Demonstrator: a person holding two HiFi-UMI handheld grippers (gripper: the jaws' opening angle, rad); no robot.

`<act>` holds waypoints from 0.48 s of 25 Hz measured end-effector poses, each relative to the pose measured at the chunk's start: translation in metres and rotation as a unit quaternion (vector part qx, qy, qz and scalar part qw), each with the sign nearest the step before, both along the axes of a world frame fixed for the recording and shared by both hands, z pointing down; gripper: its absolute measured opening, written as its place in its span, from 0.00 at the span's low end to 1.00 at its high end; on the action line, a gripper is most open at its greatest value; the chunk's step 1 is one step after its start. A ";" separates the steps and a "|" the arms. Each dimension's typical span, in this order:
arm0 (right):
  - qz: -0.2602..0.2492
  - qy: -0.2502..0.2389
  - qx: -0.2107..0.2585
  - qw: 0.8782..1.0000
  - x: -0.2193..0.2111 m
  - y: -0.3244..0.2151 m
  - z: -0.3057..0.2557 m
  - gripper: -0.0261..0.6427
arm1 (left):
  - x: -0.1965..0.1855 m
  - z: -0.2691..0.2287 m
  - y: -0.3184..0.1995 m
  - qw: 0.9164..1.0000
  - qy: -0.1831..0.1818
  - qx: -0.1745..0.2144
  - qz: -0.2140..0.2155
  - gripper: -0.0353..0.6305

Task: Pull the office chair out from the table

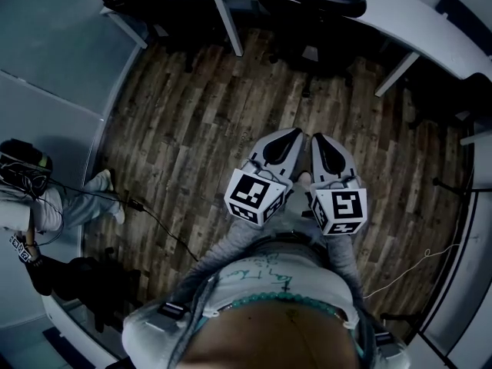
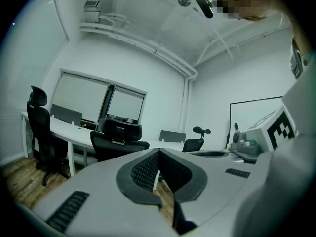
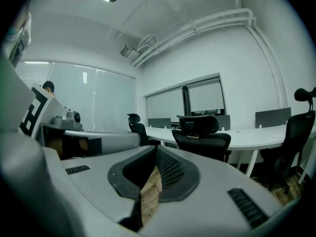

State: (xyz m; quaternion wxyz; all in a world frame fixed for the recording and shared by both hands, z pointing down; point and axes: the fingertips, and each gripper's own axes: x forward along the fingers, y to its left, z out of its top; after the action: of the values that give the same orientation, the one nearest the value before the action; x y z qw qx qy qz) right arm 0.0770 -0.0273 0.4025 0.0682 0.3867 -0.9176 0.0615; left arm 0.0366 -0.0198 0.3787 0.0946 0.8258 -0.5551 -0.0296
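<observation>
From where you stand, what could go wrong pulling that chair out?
1. Left tongs and right tongs are both shut and well short of the office chair; arriving shut would likely shove it further under the table.
2. Table legs flank the chair; a skewed pull may snag one.
3. A black cable lies across the floor at the left; stepping back could catch it.
</observation>
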 end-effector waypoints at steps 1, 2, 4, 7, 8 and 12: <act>-0.001 0.000 0.000 1.000 -0.001 -0.006 0.000 0.07 | -0.001 -0.001 -0.006 1.000 0.000 0.001 -0.002 0.07; -0.003 0.000 0.001 1.000 -0.002 -0.013 -0.001 0.07 | -0.002 -0.002 -0.012 1.000 0.000 0.002 -0.003 0.07; -0.005 -0.003 0.002 1.000 -0.005 -0.027 -0.004 0.07 | -0.004 -0.003 -0.024 1.000 -0.002 0.003 -0.003 0.07; -0.011 -0.002 0.004 1.000 -0.009 -0.045 -0.006 0.07 | -0.006 -0.004 -0.043 1.000 -0.001 0.000 -0.002 0.07; -0.014 -0.001 0.004 1.000 -0.011 -0.051 -0.006 0.07 | -0.006 -0.005 -0.049 1.000 0.001 -0.001 -0.004 0.07; -0.023 -0.010 0.009 1.000 -0.013 -0.077 -0.016 0.07 | -0.008 -0.014 -0.076 1.000 -0.001 0.004 -0.010 0.07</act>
State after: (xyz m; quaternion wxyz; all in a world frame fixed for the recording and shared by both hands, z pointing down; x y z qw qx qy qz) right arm 0.0639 -0.1044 0.3867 0.0573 0.3652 -0.9275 0.0556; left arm 0.0291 -0.0956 0.3643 0.0904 0.8209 -0.5630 -0.0323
